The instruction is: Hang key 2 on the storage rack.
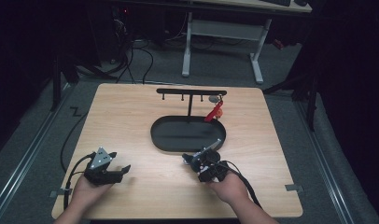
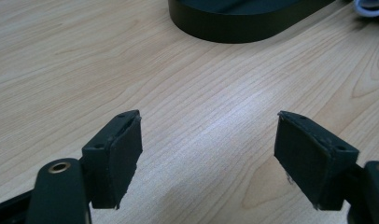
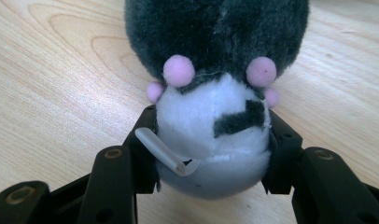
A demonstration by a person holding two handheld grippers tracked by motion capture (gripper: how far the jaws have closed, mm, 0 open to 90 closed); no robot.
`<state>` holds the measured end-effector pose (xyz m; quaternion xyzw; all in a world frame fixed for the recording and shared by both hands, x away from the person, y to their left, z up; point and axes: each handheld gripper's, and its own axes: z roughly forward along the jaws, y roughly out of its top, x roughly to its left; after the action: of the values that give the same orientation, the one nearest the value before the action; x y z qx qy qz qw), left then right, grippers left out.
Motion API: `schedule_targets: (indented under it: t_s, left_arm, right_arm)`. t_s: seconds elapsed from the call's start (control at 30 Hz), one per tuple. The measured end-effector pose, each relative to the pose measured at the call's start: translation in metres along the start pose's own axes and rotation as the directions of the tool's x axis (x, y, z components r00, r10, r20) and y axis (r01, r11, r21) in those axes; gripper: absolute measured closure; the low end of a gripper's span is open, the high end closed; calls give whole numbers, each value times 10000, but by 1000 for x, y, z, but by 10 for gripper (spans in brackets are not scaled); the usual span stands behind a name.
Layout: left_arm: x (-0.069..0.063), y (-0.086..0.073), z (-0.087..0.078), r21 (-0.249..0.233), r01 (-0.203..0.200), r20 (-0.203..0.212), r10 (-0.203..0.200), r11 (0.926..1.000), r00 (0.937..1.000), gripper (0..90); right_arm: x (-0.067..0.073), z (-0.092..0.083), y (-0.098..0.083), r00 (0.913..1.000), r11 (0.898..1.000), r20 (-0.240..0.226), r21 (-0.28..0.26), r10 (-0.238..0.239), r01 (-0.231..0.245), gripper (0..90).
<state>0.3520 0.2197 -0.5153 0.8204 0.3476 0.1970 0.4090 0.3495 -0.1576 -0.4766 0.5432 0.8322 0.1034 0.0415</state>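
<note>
Right tongs (image 3: 211, 154) are clamped on a plush toy (image 3: 215, 93): dark grey fuzz, white belly, pink pom-poms, sitting on the light wood counter (image 1: 131, 121) near the black tray (image 1: 166, 140). Left tongs (image 2: 208, 158) spread wide, holding nothing. Dark room, grey floor.

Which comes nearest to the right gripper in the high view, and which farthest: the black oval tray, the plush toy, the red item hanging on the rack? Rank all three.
1. Plush toy: clamped between the right gripper jaws, at the table's near side.
2. Black oval tray: just beyond the gripper, mid-table.
3. Red item: hanging from the rack, past the tray's far rim.
</note>
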Motion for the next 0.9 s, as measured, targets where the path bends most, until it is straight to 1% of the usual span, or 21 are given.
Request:
schedule_targets:
  t_s: [0.03, 0.07, 0.1, 0.13, 0.17, 0.23, 0.27, 0.3, 0.37, 0.4, 0.47, 0.57, 0.6, 0.63, 0.77, 0.8, 0.9]
  left_arm:
    - [0, 0, 0, 3, -3, 0, 3, 10000, 10000, 237]
    - [0, 0, 0, 8, -4, 4, 4, 10000, 10000, 237]
    - [0, 0, 0, 8, -4, 4, 4, 10000, 10000, 237]
    - [0, 0, 0, -3, 4, 18, -4, 10000, 10000, 237]
    - [0, 0, 1, -7, 14, 28, -14, 10000, 10000, 237]
    - [0, 0, 1, -6, 17, 38, -17, 10000, 10000, 237]
    - [0, 0, 1, -13, -1, 43, 1, 10000, 10000, 237]
    - [-1, 0, 1, -2, 4, 53, -4, 10000, 10000, 237]
    - [-1, 0, 1, 18, -14, 59, 14, 10000, 10000, 237]
    - [-1, 0, 1, 22, -32, 51, 32, 10000, 10000, 237]
    - [-1, 0, 1, 27, -47, 50, 46, 10000, 10000, 237]
    - [-1, 0, 2, 31, -69, 64, 69, 10000, 10000, 237]
    - [-1, 0, 2, 30, -78, 63, 78, 10000, 9999, 237]
    - [-1, 0, 2, 38, -78, 79, 77, 10000, 9999, 237]
    - [-2, 0, 2, 42, -85, 106, 85, 10000, 9999, 237]
    - [-2, 0, 2, 44, -92, 112, 91, 9999, 9999, 237]
    - [-1, 0, 2, 62, -95, 117, 94, 9999, 9999, 237]
  right_arm:
    - [-2, -2, 0, 9999, 9999, 35, -60, -114, 115, 501]
    - [-2, -5, 0, 10000, 10000, 35, -85, 40, -40, 502]
    - [-2, -5, 0, 10000, 10000, 35, -85, 40, -40, 502]
    - [-4, -11, 0, 9998, 9998, 104, -88, 193, -193, 502]
    - [-6, -13, 0, 9999, 9999, 164, -113, 38, -36, 502]
    - [-8, -16, 0, 9999, 9998, 93, -181, 43, -41, 502]
    - [-9, -19, 0, 9999, 9998, 131, -188, 82, -80, 502]
    - [-12, -26, 0, 9998, 9996, 156, -269, 81, -76, 502]
    - [-14, -32, 1, 9998, 9995, 145, -281, 155, -151, 501]
    - [-15, -36, 2, 9995, 9995, 244, -251, 193, -187, 501]
    - [-16, -39, 3, 9996, 9992, 186, -316, 232, -226, 502]
    - [-20, -51, 7, 9992, 9981, 259, -530, 314, -300, 501]
    - [-20, -55, 8, 9985, 9975, 282, -552, 466, -450, 502]
    - [-23, -62, 12, 9985, 9970, 359, -675, 403, -378, 501]
    - [-25, -73, 20, 9980, 9958, 466, -831, 426, -386, 502]
    - [-25, -77, 22, 9977, 9961, 541, -798, 414, -371, 501]
    - [-28, -85, 28, 9971, 9944, 595, -976, 474, -414, 502]
